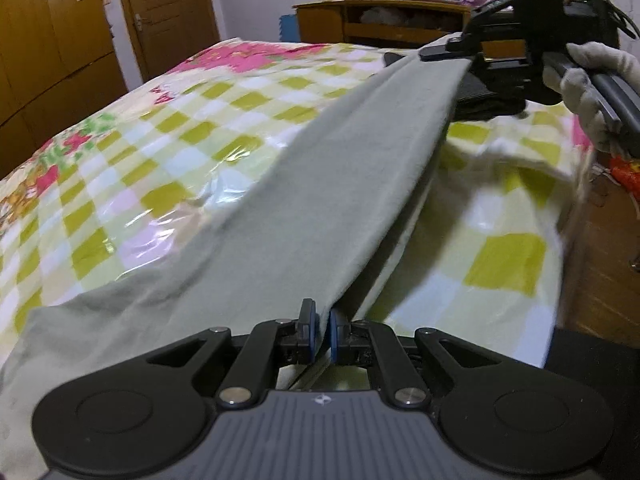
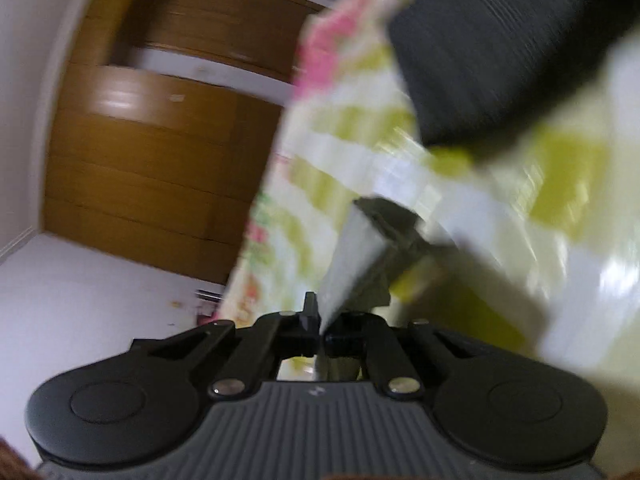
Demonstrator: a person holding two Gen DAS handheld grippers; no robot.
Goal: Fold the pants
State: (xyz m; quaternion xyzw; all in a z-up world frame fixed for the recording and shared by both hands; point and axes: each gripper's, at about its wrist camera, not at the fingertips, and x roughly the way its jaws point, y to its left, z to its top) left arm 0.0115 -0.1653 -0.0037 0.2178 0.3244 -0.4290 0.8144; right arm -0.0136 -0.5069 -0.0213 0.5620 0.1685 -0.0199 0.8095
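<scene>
Grey-green pants (image 1: 320, 184) stretched taut above bed (image 1: 120, 152); left gripper (image 1: 322, 334) & right gripper (image 2: 320, 330) each clenched on one end. Next, probably: bring ends together w/ edges aligned.

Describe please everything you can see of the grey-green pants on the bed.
The pants are pale grey-green, of soft plain cloth like cotton. They stretch as one long band over the checked bed cover, partly lifted, with one long edge raised off it. The left gripper is shut on the near end; the right gripper, held by a gloved hand, is shut on the far end. The near left part lies wrinkled on the cover. No pockets or seams can be made out.
</scene>
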